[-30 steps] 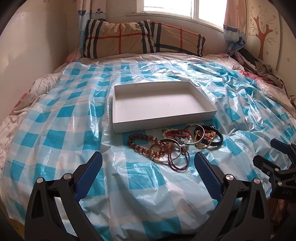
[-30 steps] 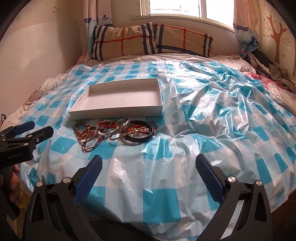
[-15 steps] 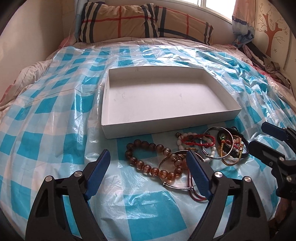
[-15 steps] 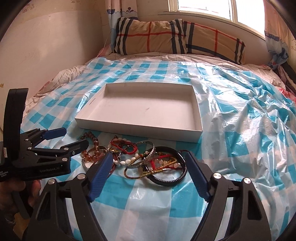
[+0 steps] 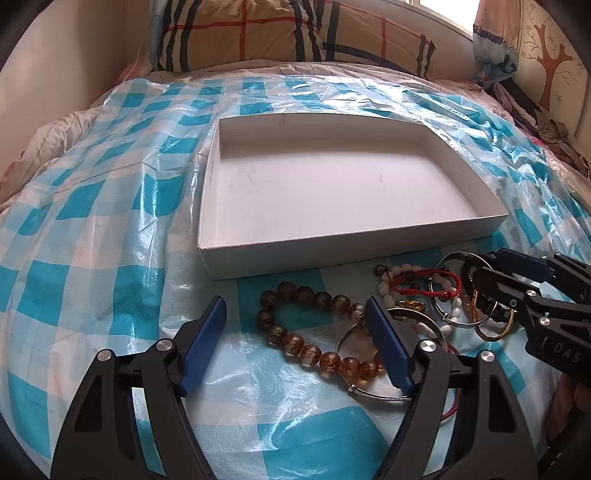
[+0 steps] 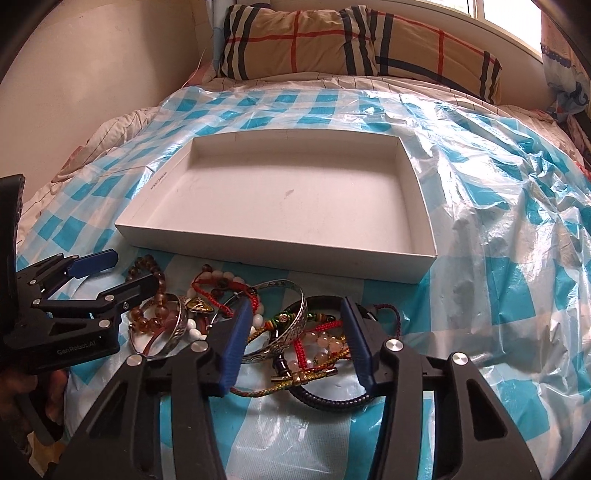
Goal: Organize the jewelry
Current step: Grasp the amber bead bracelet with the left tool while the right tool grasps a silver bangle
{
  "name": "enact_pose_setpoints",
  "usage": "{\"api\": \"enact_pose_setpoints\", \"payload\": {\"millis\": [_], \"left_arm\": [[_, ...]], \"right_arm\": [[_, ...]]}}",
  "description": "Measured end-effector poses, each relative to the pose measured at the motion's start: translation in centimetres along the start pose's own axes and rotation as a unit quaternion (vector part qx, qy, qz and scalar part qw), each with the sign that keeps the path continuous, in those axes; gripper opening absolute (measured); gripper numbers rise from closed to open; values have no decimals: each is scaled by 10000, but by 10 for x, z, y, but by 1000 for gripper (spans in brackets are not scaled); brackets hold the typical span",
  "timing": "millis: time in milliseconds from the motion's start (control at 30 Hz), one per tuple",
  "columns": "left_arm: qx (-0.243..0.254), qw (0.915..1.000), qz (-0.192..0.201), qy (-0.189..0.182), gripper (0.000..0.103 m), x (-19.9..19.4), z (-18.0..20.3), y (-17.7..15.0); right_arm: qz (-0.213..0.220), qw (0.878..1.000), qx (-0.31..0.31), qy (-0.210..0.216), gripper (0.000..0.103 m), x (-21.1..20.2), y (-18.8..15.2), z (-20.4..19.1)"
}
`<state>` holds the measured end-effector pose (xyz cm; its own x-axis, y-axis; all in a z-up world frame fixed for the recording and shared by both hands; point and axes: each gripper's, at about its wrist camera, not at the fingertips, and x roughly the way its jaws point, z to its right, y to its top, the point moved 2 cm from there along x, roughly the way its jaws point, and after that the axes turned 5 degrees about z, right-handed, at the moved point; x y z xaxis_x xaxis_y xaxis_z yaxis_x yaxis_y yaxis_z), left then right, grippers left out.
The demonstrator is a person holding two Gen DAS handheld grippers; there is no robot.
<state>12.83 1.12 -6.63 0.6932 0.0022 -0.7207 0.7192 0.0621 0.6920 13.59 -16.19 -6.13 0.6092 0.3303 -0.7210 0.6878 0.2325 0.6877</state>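
Observation:
A pile of bracelets lies on the bed in front of an empty white shallow box (image 5: 229, 266) (image 6: 280, 258). My left gripper (image 5: 295, 314) is open, its fingers straddling a brown bead bracelet (image 5: 306, 350) (image 6: 147, 269). My right gripper (image 6: 293, 314) is open, low over a silver bangle (image 6: 291, 325), a black braided band (image 6: 332, 402) and red cord bracelets (image 6: 317, 328). The right gripper also shows in the left wrist view (image 5: 491, 273), the left gripper in the right wrist view (image 6: 129, 273).
A blue-and-white checked plastic sheet (image 5: 92, 258) (image 6: 517, 258) covers the bed. A plaid pillow (image 5: 295, 33) (image 6: 351, 48) lies at the headboard. A wall (image 6: 92, 55) runs along the left, clothes (image 5: 554, 129) are heaped at the right.
Both grippers have moved forward and down toward the bracelet pile. The left now straddles the brown beads, the right sits over the bangles. Nothing has been picked up.

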Motion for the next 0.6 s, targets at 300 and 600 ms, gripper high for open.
{"api": "enact_pose_setpoints", "payload": {"millis": [300,600], "left_arm": [[84,9999,13,-106,50,-1,4,-4],[265,9996,-50,-126,29,-14,15,-9]], "right_arm": [[125,9999,37,41,11,-5,-3,1],[242,9995,187,13,4,-31,-7,10]]}}
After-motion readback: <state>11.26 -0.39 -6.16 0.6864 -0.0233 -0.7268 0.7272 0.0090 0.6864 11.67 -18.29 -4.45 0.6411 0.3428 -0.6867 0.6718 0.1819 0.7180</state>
